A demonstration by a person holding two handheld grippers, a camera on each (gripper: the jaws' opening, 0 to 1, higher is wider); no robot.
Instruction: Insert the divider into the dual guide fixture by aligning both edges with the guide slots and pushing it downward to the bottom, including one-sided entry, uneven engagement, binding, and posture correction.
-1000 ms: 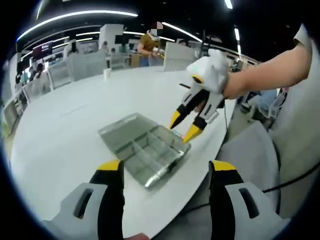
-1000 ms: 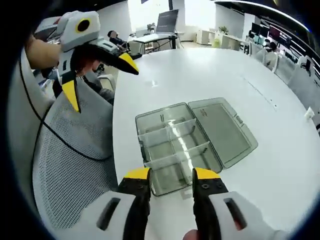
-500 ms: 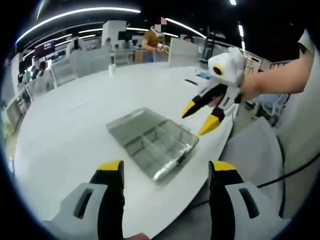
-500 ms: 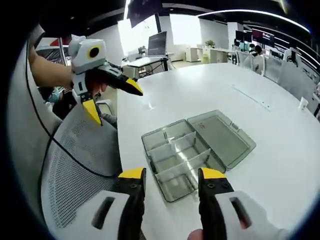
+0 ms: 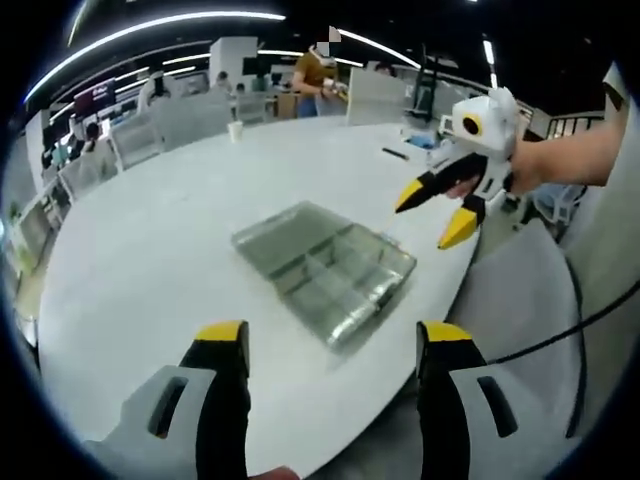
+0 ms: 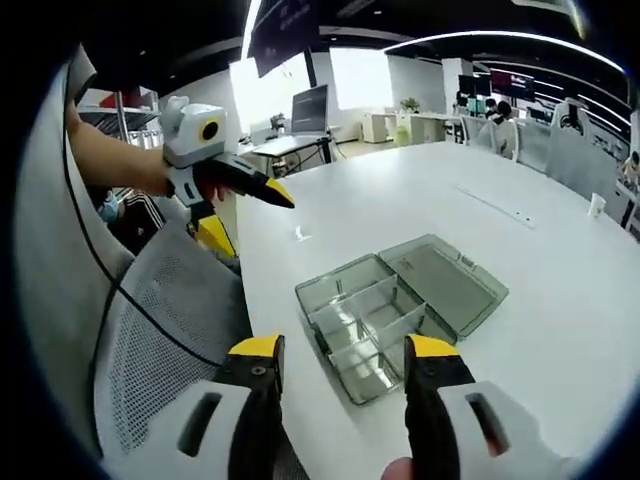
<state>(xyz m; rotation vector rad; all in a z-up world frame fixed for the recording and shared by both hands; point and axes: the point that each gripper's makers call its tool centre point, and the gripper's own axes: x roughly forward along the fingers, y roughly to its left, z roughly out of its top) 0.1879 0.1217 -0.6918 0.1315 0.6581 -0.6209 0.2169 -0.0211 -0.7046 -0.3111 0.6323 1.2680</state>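
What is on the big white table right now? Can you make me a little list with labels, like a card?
table: white, large, rounded edge
box: clear grey plastic box with compartments, near the table edge
lid: open, lying flat beside the compartments
dividers: clear strips standing inside the box
left hand-held gripper: open, holding nothing, apart from the box
right hand-held gripper: open, holding nothing, apart from the box
chair: grey mesh, beside the table
far off: a paper cup on the table

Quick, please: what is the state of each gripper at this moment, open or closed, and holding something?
Left gripper: open, holding nothing.
Right gripper: open, holding nothing.
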